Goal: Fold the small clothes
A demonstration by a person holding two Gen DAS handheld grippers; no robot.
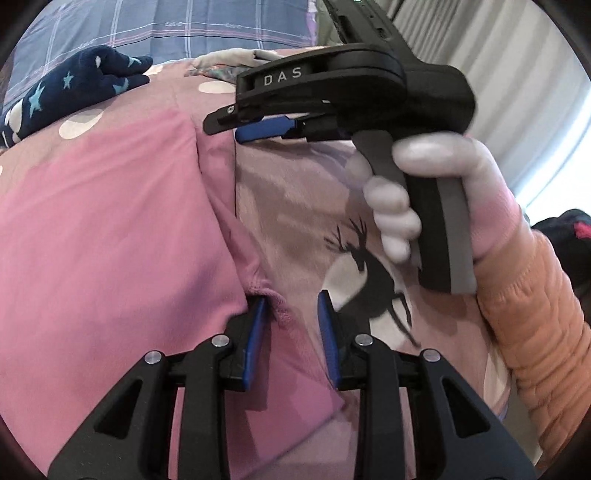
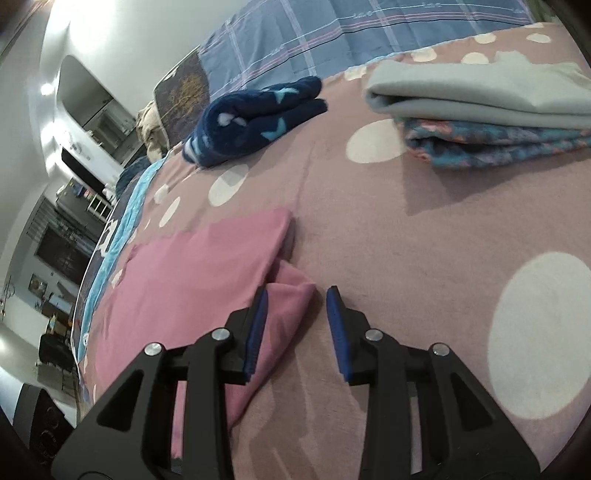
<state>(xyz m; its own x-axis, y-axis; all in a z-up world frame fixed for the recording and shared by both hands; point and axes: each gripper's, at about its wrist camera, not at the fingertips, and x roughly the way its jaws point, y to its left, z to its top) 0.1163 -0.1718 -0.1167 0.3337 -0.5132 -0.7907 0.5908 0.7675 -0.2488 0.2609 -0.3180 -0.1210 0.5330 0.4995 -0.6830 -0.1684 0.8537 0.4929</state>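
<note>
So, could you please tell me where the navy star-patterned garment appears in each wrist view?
Left wrist view: navy star-patterned garment lies at upper left, on the dotted blanket.
Right wrist view: it sits upper centre-left, beyond the pink garment.
Shared landmark: the blue plaid bedding behind it.

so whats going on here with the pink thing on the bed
A person with a handheld gripper in each hand is folding a pink garment on a dotted bedspread. Both the left gripper and the right gripper are open at the garment's edge, neither clamping it. A navy star-print piece and a folded grey and patterned stack lie further back.
</note>
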